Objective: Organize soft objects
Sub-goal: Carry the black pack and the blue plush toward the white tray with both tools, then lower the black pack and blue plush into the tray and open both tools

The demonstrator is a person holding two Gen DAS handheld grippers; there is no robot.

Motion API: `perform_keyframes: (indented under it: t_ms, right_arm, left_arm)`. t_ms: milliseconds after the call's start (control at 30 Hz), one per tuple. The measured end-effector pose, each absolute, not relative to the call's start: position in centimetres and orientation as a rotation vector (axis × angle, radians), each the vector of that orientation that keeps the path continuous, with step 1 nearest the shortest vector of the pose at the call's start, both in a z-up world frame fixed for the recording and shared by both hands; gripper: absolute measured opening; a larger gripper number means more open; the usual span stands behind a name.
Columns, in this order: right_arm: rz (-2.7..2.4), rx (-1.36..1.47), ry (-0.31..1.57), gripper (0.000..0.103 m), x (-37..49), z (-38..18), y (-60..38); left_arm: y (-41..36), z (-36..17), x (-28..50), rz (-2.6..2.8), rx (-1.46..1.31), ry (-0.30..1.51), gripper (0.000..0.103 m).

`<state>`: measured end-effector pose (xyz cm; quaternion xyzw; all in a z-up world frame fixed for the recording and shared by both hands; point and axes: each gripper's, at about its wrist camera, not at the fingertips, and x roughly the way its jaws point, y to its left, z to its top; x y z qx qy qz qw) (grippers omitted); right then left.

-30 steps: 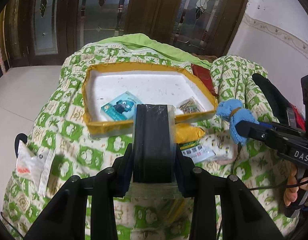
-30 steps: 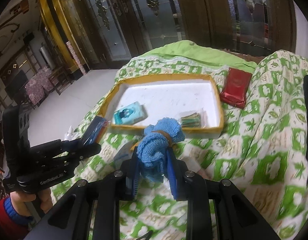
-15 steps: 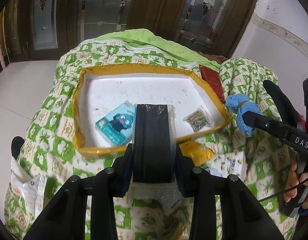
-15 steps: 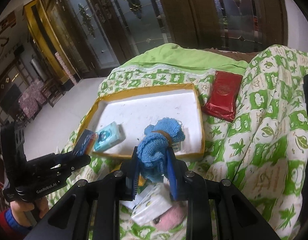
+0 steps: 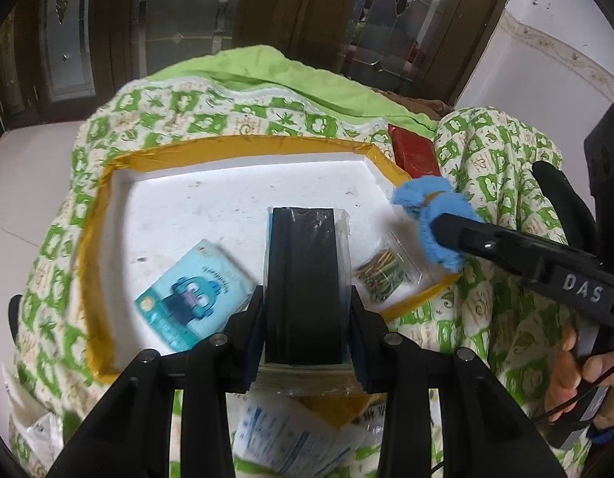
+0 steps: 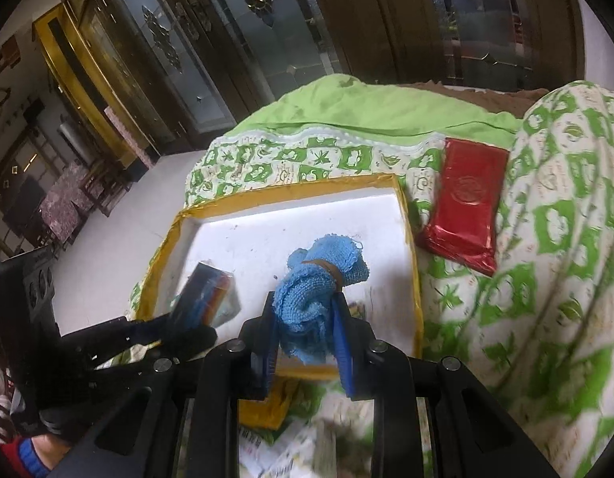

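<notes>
Blue terry cloth, rolled and bound with a tan rubber band (image 6: 319, 298), sits clamped between the jaws of the right hand-held gripper (image 6: 307, 318), hanging over the near right part of the shallow white foam tray with yellow taped rim (image 6: 410, 239). The left hand-held gripper (image 5: 305, 314) is clamped on a dark flat packet in clear plastic wrap (image 5: 305, 279), poised above the tray's near edge. Both things are carried in the air, not yet set down.

Inside the tray already lie a light blue cartoon-printed packet (image 5: 195, 298) and a small clear bag of brownish bits (image 5: 382, 275). A shiny red foil pack (image 6: 462, 215) rests outside on the green-and-white patterned quilt (image 6: 546, 259), which covers a bed rather than a counter.

Risks, as I judge them: the two grippers are near each other and could knock together over the tray. Releasing the cloth at the rim could let it roll off onto the quilt. The dark packet might land on the cartoon packet and slide. The tray sits on soft bedding, so a push may tip it.
</notes>
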<state>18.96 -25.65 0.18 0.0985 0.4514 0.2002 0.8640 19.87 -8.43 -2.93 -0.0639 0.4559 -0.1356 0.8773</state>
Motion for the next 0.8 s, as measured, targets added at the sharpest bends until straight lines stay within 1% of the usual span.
perform_keyframes:
  t_ms: [200,467,700,800]
  right_arm:
    - [0.396,0.145,0.994,0.027,21.2,-1.7,-24.4]
    - [0.357,0.097,1.012,0.027,23.8,-3.3,-23.9]
    - [0.336,0.09,1.03,0.027,24.7,-4.5,-24.1]
    - [0.326,0.083,1.038,0.028,25.0,-4.9,-24.0]
  left_arm:
    - [-9.1,-4.5,21.9,-0.281,-0.137,0.99,0.036]
    - [-8.6,-6.8,23.5,-0.251,-0.131,1.034,0.036]
    - [-7.5,-7.4,24.0,-0.225,-0.141,1.032,0.036]
    - [-7.2,-7.5,24.1,-0.221,-0.144,1.028,0.036]
